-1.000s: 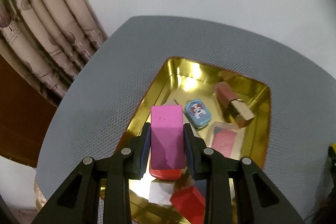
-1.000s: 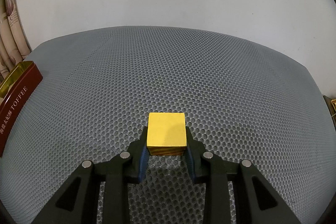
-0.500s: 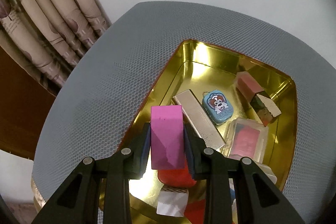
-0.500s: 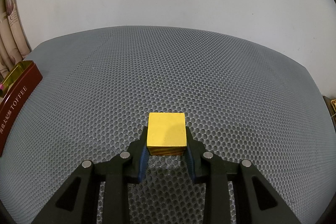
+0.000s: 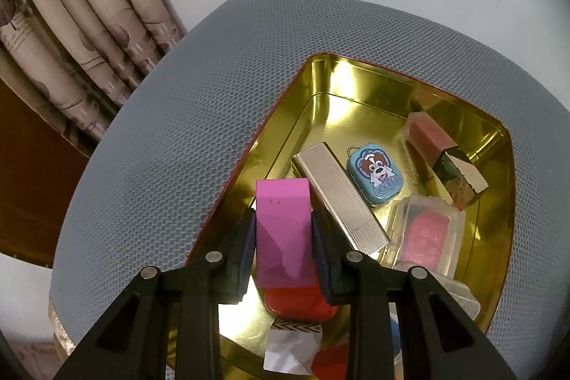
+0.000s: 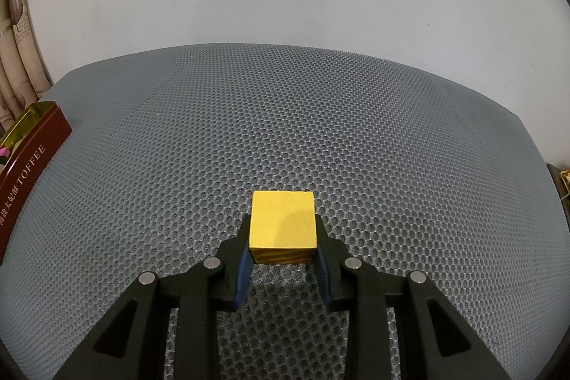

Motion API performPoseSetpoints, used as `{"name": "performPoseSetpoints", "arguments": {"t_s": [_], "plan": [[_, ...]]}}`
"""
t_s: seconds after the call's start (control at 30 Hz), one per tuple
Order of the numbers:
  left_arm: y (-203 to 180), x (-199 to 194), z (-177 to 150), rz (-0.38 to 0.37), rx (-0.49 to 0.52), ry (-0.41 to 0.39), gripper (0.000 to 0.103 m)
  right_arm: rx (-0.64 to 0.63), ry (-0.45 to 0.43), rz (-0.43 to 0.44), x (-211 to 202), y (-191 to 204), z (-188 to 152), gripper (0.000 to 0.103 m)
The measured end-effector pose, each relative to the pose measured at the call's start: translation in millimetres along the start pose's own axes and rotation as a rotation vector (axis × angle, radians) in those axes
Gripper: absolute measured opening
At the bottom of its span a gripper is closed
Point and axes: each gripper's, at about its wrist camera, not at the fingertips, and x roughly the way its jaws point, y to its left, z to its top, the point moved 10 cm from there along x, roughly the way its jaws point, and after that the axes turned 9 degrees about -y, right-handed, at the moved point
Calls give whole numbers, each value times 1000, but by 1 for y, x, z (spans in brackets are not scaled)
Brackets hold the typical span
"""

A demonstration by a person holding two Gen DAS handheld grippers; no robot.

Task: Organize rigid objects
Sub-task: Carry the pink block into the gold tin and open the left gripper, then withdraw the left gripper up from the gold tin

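The left gripper (image 5: 284,237) is pinching a magenta block (image 5: 283,230) between its blue pads, holding it above the near left part of an open gold-lined tin (image 5: 374,84) that is sitting on a grey mesh surface (image 5: 178,145).

Inside the tin, a ribbed silver case (image 5: 338,198) is lying just at the block's 2 o'clock side, running from 11 o'clock to 5 o'clock. Beside it, toward 3 o'clock, a small blue tin with a cartoon dog (image 5: 376,178) is lying flat. At the tin's 2 o'clock corner a clear-capped reddish block (image 5: 427,136) is touching a speckled gold-and-dark block (image 5: 459,178). Below those, toward 4 o'clock, a clear plastic box with a red insert (image 5: 425,237) is resting on the floor of the tin. Directly under the magenta block, at 6 o'clock, a flat red tin (image 5: 299,303) is lying, and nearer still a white wrapped piece with a striped edge (image 5: 290,348) is showing between the gripper arms.

The right gripper (image 6: 283,248) is clamping a yellow cube (image 6: 283,225) with striped sides, which is sitting low over the mesh; whether it is touching cannot be told. In the right wrist view the tin's maroon outer wall, lettered TOFFEE, is standing at 9 o'clock, well apart from the cube.
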Motion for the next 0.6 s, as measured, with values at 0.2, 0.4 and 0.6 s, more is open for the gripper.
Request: {"name": "performPoseSetpoints", "arguments": {"t_s": [0.2, 0.4, 0.6], "plan": [[2, -1, 1, 18, 11, -10, 29, -2, 0, 0, 2, -2, 0, 31], [2, -12, 5, 27, 16, -36, 31, -3, 0, 0, 5, -5, 1, 31], [9, -35, 8, 30, -6, -79, 32, -5, 0, -1, 6, -8, 1, 31]]}}
